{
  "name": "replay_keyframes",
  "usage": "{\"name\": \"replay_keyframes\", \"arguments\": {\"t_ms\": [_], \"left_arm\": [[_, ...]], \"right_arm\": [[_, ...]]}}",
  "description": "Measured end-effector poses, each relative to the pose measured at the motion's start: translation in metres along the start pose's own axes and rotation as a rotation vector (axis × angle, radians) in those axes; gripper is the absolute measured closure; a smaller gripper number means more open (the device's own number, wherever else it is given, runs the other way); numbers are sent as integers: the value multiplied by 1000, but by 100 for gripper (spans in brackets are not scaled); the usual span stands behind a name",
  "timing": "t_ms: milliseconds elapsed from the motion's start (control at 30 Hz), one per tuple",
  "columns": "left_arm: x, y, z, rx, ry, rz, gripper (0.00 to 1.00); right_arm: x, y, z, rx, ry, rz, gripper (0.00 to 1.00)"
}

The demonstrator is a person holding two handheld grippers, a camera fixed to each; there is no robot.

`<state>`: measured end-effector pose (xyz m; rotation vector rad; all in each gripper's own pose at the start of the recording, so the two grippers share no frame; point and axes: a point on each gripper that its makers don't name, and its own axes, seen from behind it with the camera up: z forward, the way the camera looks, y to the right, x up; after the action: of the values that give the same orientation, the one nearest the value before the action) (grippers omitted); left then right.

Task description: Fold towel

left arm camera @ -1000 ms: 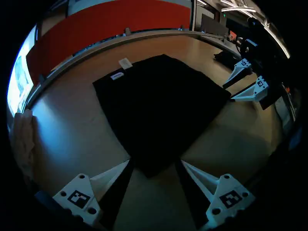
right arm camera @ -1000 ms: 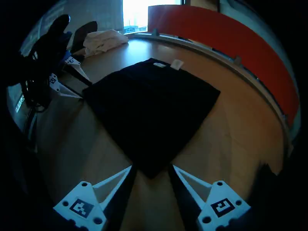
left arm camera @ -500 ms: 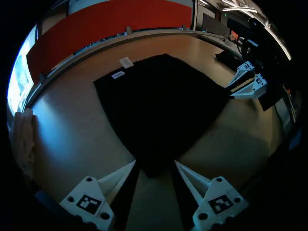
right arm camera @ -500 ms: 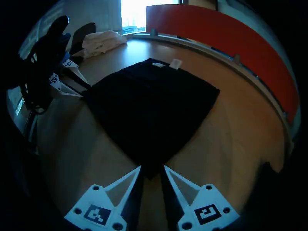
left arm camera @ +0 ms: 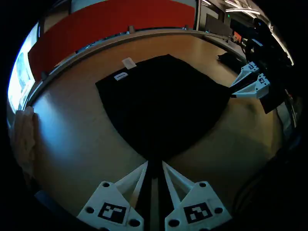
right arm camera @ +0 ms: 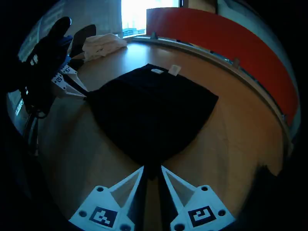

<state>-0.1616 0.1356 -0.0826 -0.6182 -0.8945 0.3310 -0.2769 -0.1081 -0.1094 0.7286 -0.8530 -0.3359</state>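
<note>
Clamping onto two corners of the towel [left arm camera: 161,100] with left gripper [left arm camera: 155,169] and right gripper [right arm camera: 153,169], both narrowing from wide; likely readying to lift for folding.

Left gripper [left arm camera: 154,163] jaws: on my left gripper view, two white plastic wedges, long and triangular, each with an open cut-out behind its tip.
Inner faces: black strips line the facing sides.
Markings: one square black-and-white coded tag on each base plate.
Screws: small dark round holes at the plate corners beside the tags.
Right gripper [right arm camera: 153,167] jaws: same white wedges, black lining, tags and corner holes.
Far-off look at the left unit: smaller white jaws with tiny tags, a blue part behind, then a black bulk I can't resolve.
</note>
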Motion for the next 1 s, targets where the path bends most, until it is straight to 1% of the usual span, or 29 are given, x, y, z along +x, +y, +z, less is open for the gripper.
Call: {"name": "replay_keyframes", "arguments": {"t_ms": [200,467,600,767,1000], "left_arm": [[8,-2,-14,5,15,-14,91],[25,-1,-44,0,43,-72,91],[31,0,-57,5,47,-76,91],[38,5,-74,14,56,-64,91],[48,15,-98,7,65,-83,90]], "right_arm": [[14,-2,-14,0,33,9,83],[35,-8,-42,-2,79,16,83],[44,-14,-56,3,98,20,83],[54,-19,-73,1,121,14,83],[65,-22,-94,-3,140,6,83]]}}
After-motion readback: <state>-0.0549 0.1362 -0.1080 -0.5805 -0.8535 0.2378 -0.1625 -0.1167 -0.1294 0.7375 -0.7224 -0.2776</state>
